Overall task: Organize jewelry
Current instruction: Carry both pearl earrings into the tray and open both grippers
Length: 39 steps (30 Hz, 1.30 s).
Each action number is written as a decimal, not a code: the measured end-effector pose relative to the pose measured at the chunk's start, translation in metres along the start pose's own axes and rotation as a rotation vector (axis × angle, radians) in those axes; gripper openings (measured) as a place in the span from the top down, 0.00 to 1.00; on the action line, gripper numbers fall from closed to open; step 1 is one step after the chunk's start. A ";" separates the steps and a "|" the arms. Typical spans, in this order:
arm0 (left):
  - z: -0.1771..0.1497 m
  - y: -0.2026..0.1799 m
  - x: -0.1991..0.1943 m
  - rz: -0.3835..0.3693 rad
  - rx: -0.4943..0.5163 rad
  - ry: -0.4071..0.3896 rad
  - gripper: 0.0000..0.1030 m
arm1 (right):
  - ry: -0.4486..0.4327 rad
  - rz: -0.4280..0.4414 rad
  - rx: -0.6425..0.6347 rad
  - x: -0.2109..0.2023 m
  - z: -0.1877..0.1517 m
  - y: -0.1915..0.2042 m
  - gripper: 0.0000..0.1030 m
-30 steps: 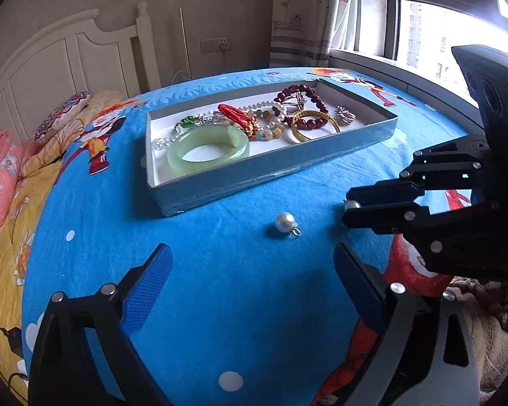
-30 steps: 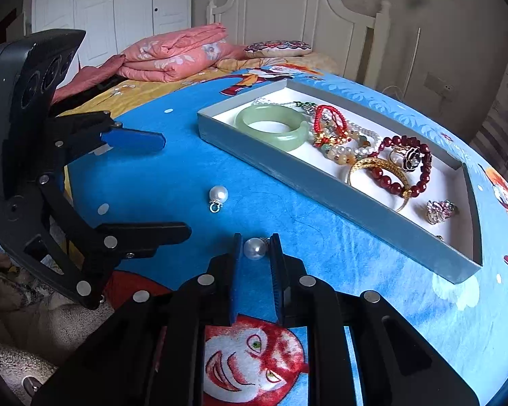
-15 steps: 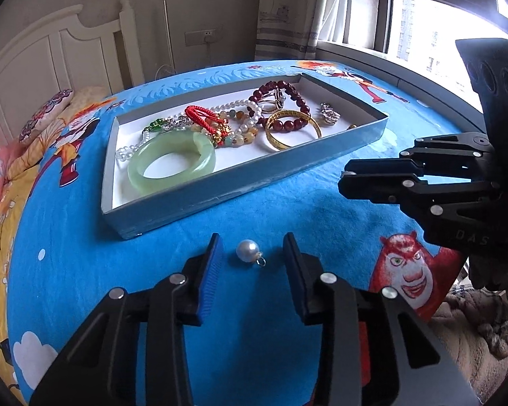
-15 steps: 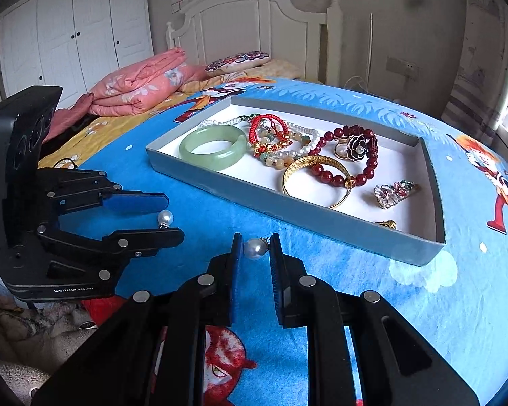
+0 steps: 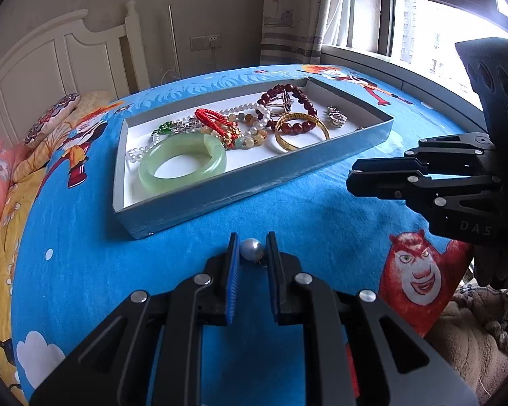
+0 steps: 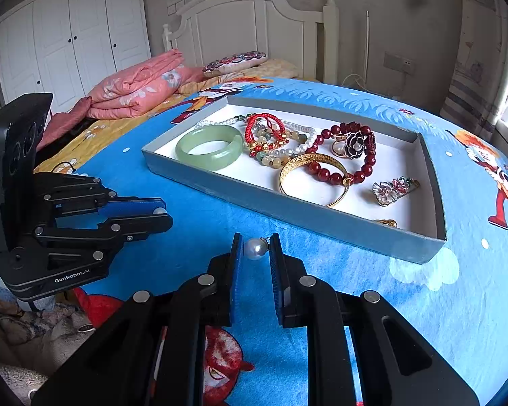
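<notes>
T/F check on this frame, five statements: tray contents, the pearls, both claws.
1. The green bangle lies inside the tray. True.
2. The right claw is empty. False: it is shut on a pearl.
3. A pearl sits between the closing fingers of the left claw. True.
4. The gold bangle lies on the blue bedsheet. False: it is in the tray.
5. The tray has a lid on. False: it is open-topped.

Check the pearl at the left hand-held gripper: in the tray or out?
Out. The pearl sits between the closing left hand-held gripper jaws, over the blue sheet, outside the tray.
</notes>
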<state>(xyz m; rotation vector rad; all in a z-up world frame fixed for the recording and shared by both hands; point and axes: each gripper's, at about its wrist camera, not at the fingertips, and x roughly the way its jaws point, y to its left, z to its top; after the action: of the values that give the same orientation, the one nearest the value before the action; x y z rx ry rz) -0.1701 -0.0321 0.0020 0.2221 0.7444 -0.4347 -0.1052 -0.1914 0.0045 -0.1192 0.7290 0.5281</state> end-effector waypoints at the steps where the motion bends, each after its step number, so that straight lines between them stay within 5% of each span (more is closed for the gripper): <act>1: 0.000 0.000 0.000 0.001 0.001 0.000 0.86 | -0.002 0.000 0.001 0.000 0.000 0.000 0.84; 23: 0.044 -0.014 -0.026 0.052 0.039 -0.114 0.86 | -0.139 -0.032 0.017 -0.026 0.020 -0.002 0.84; 39: 0.087 -0.006 0.026 -0.012 -0.077 -0.094 0.86 | -0.114 -0.097 0.041 0.005 0.045 -0.022 0.84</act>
<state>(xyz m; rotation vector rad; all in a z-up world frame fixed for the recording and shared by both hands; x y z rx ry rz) -0.1034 -0.0754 0.0464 0.1243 0.6694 -0.4237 -0.0642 -0.1957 0.0333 -0.0852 0.6193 0.4240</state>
